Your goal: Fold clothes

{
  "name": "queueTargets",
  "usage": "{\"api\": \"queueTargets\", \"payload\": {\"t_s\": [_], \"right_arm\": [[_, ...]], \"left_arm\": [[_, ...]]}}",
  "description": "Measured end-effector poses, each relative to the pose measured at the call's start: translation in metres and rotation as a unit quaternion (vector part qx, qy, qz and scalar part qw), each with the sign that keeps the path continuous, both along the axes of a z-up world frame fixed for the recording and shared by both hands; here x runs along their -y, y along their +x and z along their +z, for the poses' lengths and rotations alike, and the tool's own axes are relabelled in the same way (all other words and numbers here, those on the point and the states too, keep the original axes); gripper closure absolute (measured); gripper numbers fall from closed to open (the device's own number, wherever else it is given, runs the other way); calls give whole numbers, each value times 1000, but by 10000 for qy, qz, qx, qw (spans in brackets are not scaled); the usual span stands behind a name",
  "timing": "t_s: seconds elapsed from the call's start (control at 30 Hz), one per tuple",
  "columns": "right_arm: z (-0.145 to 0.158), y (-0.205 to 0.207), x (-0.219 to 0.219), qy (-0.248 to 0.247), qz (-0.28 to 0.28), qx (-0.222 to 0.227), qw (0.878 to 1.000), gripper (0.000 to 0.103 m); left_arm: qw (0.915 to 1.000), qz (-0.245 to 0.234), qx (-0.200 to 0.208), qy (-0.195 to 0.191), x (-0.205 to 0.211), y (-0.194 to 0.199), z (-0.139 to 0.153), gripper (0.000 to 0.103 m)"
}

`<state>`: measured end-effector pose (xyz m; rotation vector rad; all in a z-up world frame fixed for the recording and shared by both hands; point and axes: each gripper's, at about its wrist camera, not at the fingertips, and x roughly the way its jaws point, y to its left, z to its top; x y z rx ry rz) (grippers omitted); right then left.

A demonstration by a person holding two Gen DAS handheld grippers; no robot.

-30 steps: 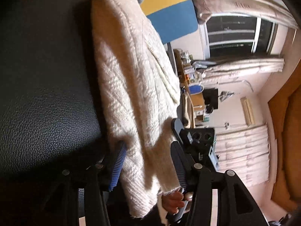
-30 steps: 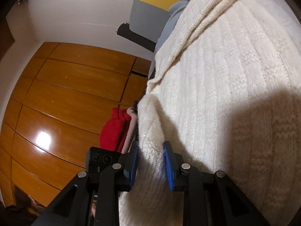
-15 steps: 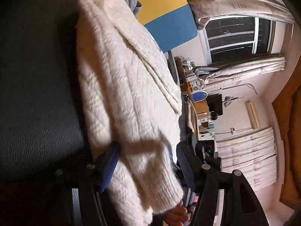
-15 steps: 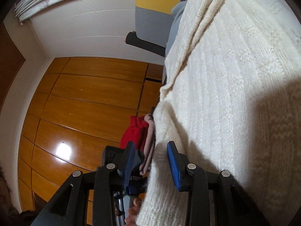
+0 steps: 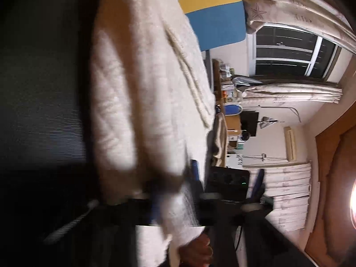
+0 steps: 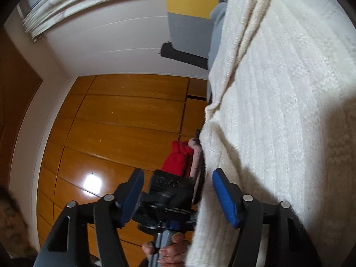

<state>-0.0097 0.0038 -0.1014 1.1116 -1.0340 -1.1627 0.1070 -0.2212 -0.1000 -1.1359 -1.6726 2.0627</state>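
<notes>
**A:** Where was the sweater [image 5: 144, 89] at that point?

**B:** It lay spread on the dark surface [image 5: 44, 89]. Its near edge hung toward both tools, over the wooden floor [image 6: 122, 122]. A red garment [image 6: 178, 158] sat just past that edge.

**A:** And the tools?

**B:** The left gripper [image 5: 174, 184] had just closed to a narrow pinch with the hem between its fingers. That view was blurred, so I judged it a grip on the knit rather than saw it cleanly. The right gripper [image 6: 177, 173] had just been opening and stood wide. The edge of the sweater lay beside its right pad [image 6: 222, 198], but nothing was pressed between the jaws.

**A:** So how should the fold have been handled?

**B:** I thought the right tool needed a fresh bite on the same edge, well apart from the left one, taking every layer of the knit. With both corners held, the two should have lifted together and kept the edge taut. Thick knit sags and slips, so a shallow pinch risked dropping a layer. Carrying the edge level across the body and laying it down square would have kept the fold even.
</notes>
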Motion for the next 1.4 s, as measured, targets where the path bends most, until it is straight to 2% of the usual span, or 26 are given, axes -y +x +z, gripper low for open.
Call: {"api": "queueTargets", "payload": {"t_s": [0.07, 0.13, 0.23, 0.33, 0.4, 0.47, 0.53, 0.57, 0.63, 0.7, 0.73, 0.77, 0.87, 0.97, 1.03, 1.1, 1.2, 1.3, 1.4], "right_arm": [[11, -1, -5, 169, -85, -80, 9998, 12], [29, -1, -17, 410, -312, -487, 9975, 0], [49, -1, -37, 1047, -651, -1145, 9857, 0], [46, 3, -47, 1497, -686, -1370, 9768, 0], [41, 7, -50, 1555, -679, -1457, 9747, 0], [42, 12, -46, 1606, -719, -1665, 9702, 0], [43, 14, -41, 1785, -702, -1792, 9649, 0], [45, 13, -40, 1900, -667, -1820, 9625, 0], [48, 12, -41, 2122, -585, -1849, 9578, 0], [54, 11, -46, 2335, -605, -1944, 9508, 0], [58, 11, -54, 2432, -715, -2055, 9453, 0], [62, 11, -66, 2523, -829, -2135, 9402, 0], [64, 7, -112, 2864, -1205, -1985, 9295, 0], [59, 7, -159, 3206, -1597, -1732, 9175, 0], [53, 10, -182, 3254, -1734, -1503, 9173, 0], [45, 14, -190, 3286, -1641, -1368, 9200, 0], [40, 22, -183, 3242, -1361, -1448, 9249, 3], [36, 29, -165, 3175, -1016, -1557, 9299, 23], [31, 32, -154, 3185, -870, -1645, 9295, 52]], "left_arm": [[9998, 136, -111, -110, 12, 14, 4, 97], [9991, 184, -301, -227, 23, 33, 15, 98], [9968, 253, -508, -570, 42, 68, 35, 98], [9917, 451, -370, -1142, 67, 107, 47, 97], [9870, 587, -99, -1495, 80, 122, 47, 98], [9782, 639, 352, -1942, 88, 133, 39, 102], [9716, 733, 658, -2151, 94, 138, 31, 102], [9684, 787, 794, -2231, 97, 141, 26, 100], [9664, 1055, 745, -2222, 102, 144, 29, 79], [9569, 1137, 642, -2593, 98, 141, 38, 71], [9539, 1104, 572, -2730, 95, 138, 41, 66], [9544, 988, 479, -2776, 90, 134, 43, 64], [9576, 605, 385, -2790, 72, 118, 40, 57], [9512, 531, 290, -3025, 62, 111, 41, 52], [9519, 518, 315, -3003, 59, 107, 42, 51], [9560, 435, 351, -2881, 58, 104, 40, 51], [9640, 182, 397, -2623, 57, 102, 34, 51], [9611, 25, 408, -2732, 45, 103, 32, 52], [9603, 36, 404, -2761, 39, 102, 29, 53]]}}
